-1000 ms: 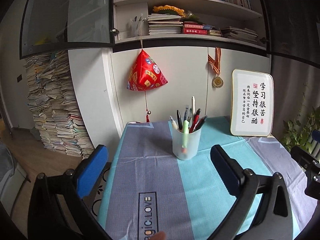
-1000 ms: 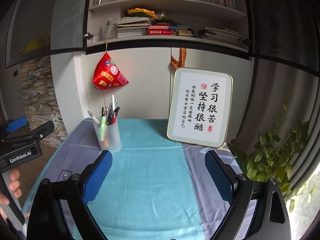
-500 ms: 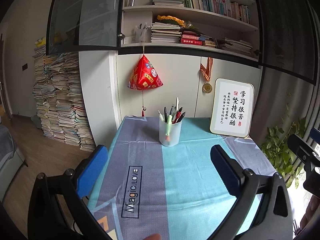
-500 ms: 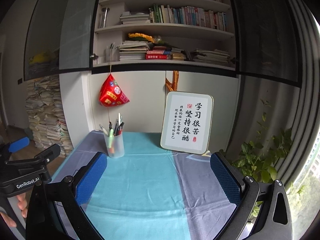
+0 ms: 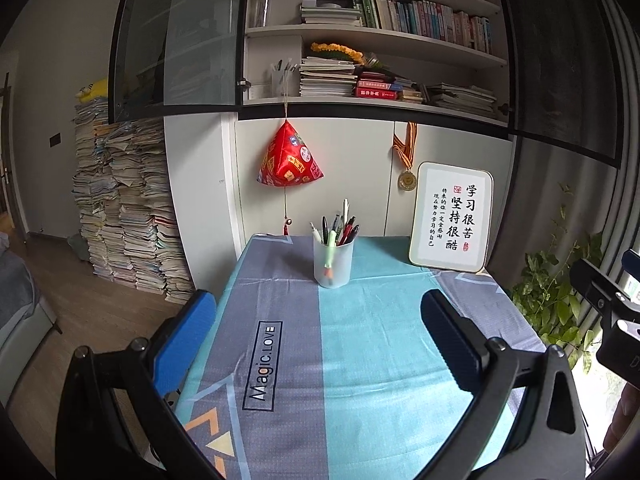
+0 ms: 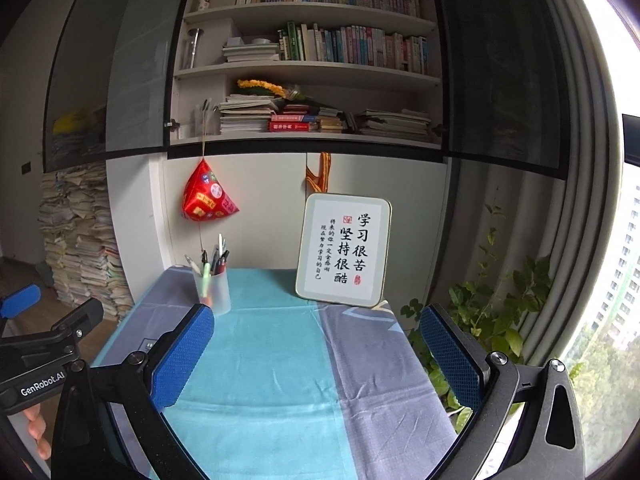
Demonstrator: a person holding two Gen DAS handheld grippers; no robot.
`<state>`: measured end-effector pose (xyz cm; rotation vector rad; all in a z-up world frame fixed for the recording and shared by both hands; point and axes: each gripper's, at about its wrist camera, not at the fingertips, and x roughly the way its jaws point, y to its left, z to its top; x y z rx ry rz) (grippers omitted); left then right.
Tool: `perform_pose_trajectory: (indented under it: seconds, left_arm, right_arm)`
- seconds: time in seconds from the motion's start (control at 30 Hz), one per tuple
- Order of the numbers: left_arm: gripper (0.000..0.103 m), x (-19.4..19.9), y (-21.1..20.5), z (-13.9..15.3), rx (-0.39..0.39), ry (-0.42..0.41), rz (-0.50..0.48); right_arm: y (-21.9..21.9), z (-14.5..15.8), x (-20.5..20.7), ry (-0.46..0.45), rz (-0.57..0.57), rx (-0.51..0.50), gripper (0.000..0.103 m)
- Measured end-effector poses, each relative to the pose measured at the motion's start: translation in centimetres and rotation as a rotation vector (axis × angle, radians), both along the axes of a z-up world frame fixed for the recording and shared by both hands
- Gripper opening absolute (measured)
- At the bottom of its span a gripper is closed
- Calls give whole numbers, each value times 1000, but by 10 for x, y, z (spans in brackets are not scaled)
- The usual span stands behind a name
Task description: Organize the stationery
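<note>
Both grippers empty, pens in cup.
Left gripper [image 5: 318, 322] and right gripper [image 6: 316, 338] gape wide over the surface [image 5: 380, 340]; pen cup [image 5: 333, 265] stands centre frame, pens [image 5: 340, 228] upright inside.

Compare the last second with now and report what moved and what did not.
Both tongs, left and right, backed away from the translucent plastic pen cup, which now looks smaller and farther off, with more bookshelf in view. Nothing was grasped or released; both stayed open and empty. The cup, its pens and the framed calligraphy sign kept their places on the blue-grey tablecloth.
</note>
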<state>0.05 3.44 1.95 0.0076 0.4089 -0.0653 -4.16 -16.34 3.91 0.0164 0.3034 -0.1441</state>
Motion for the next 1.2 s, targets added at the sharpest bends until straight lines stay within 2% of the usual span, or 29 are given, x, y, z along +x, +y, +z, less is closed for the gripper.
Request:
perform_pose_trajectory:
  seconds: [0.5,0.7,1.2]
  left_arm:
    - [102,-3,4,-6,0,20,-1]
    - [102,-5,3,-6,6,1,-1]
    - [102,-3,0,-9,18,24,9]
  right_arm:
    - [5,-12,5,43,13,25,103]
    - [6,-17,7,62,7,21,103]
    - [3,-20,7,65,2,29,103]
